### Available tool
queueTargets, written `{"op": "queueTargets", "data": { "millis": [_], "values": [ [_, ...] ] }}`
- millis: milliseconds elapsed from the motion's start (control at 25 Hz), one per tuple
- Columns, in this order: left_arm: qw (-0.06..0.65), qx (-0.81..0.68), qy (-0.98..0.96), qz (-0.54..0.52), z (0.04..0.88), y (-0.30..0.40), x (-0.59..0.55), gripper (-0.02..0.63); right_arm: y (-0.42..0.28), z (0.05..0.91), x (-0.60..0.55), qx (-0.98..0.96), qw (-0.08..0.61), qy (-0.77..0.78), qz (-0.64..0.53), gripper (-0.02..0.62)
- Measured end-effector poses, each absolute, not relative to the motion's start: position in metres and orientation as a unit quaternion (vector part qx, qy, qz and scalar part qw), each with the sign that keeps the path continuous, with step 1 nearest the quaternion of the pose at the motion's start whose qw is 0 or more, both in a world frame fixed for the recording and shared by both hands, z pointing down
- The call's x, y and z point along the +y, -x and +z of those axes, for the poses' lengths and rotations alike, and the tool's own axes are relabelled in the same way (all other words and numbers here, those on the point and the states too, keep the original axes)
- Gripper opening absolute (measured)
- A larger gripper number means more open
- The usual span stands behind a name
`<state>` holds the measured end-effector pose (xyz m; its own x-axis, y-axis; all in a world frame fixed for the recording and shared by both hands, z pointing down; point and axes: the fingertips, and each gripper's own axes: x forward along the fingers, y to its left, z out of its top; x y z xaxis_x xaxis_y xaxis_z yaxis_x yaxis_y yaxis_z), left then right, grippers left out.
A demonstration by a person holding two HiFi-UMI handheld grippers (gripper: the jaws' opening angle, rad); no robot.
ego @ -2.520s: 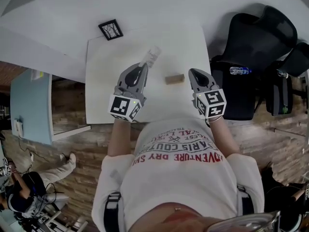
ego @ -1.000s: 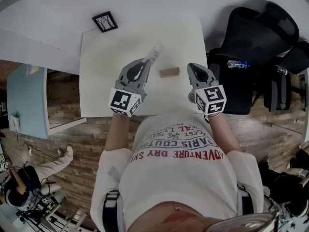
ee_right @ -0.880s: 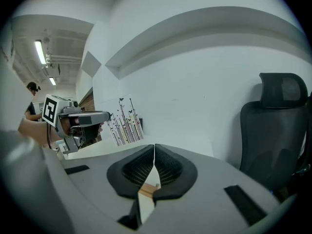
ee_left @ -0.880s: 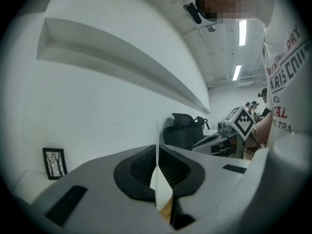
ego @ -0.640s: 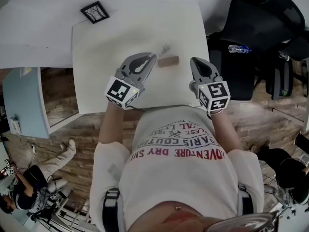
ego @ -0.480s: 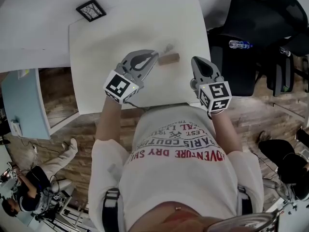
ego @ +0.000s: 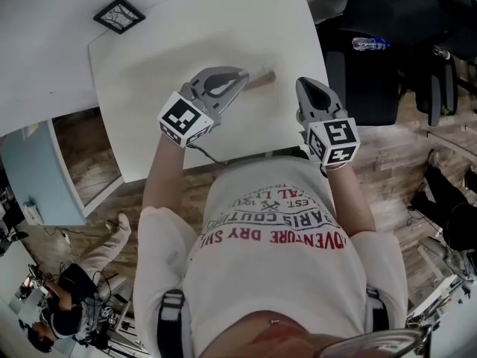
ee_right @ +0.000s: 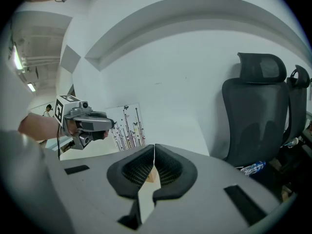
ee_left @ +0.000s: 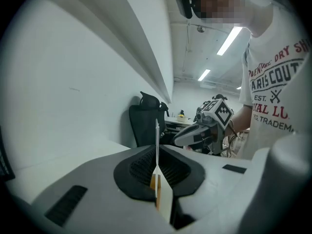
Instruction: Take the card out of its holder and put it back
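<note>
Left gripper (ego: 240, 79) clamps the card (ee_right: 126, 126) edge-on at the wooden holder (ego: 261, 81) — the right gripper (ego: 303, 86), jaws closed on nothing, hovers beside. Best move: keep the card upright, squared to the holder.

The right gripper (ee_right: 154, 152) has its jaws together, with a wooden block (ee_right: 150, 176) just behind them. The left gripper (ee_right: 111, 124) holds the card (ee_right: 126, 128) by its edge. A black chair (ee_right: 256, 116) stands at the right.

Open tabletop (ego: 153, 80) left of holder (ego: 262, 80), frame (ego: 119, 15) at far corner, chair (ego: 387, 6) beside right edge
</note>
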<state>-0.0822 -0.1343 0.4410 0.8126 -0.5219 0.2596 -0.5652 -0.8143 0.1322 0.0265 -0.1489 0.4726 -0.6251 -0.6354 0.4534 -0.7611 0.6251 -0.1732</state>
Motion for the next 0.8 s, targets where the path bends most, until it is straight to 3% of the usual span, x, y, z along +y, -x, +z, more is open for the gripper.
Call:
{"op": "queueTargets", "data": {
  "millis": [800],
  "values": [
    [0.097, -0.221, -0.961, 0.132, 0.467, 0.076, -0.135, 0.035, -0.029, 0.494, -0.142, -0.866, 0.199, -0.415, 0.195, 0.026]
  ]
}}
